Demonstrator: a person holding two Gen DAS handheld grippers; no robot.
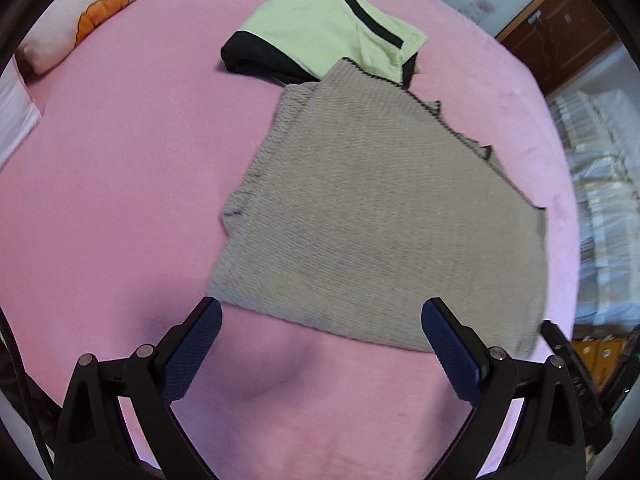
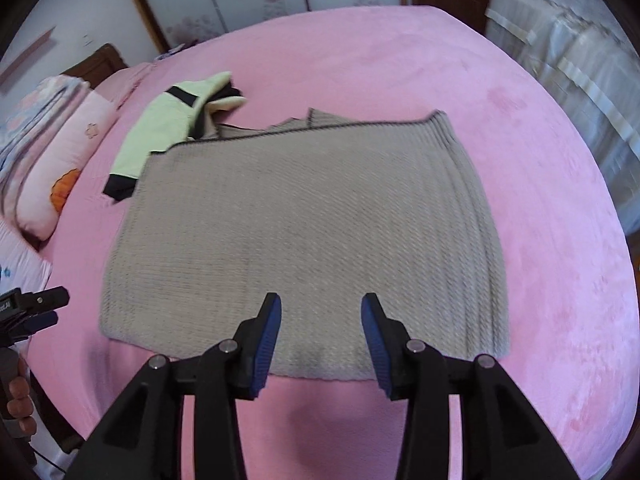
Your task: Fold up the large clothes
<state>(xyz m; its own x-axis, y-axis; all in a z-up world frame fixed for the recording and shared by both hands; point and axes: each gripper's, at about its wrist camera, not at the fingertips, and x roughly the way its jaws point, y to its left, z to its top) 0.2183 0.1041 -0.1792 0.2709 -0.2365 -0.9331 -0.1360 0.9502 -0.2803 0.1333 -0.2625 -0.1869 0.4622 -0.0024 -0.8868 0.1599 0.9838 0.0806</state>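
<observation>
A: Sweater (image 2: 304,232) — grey knit, lying folded into a rough rectangle on the pink bed (image 2: 520,160), near edge just ahead of both tools. Far corner is overlapping a green-and-black garment (image 2: 160,132).

B: Risks I'm seeing?

A: Folded layers at the far edge are sitting uneven, a flap poking out behind. If the next fold is taken from one layer only, the stack is likely sliding apart. Dragging the far side could also be pulling the green garment along, since the two are touching.

B: Tongs?

A: Left gripper (image 1: 320,344) is standing wide open, nothing between the pads, hanging over bare bedding just short of the sweater's near edge. Right gripper (image 2: 320,340) is partly open, also holding nothing, tips over the near hem.

B: Pose?

A: Both are pointing steeply down at the bed. A hand (image 2: 18,400) is gripping the left tool's handle at the edge of the right view
</observation>
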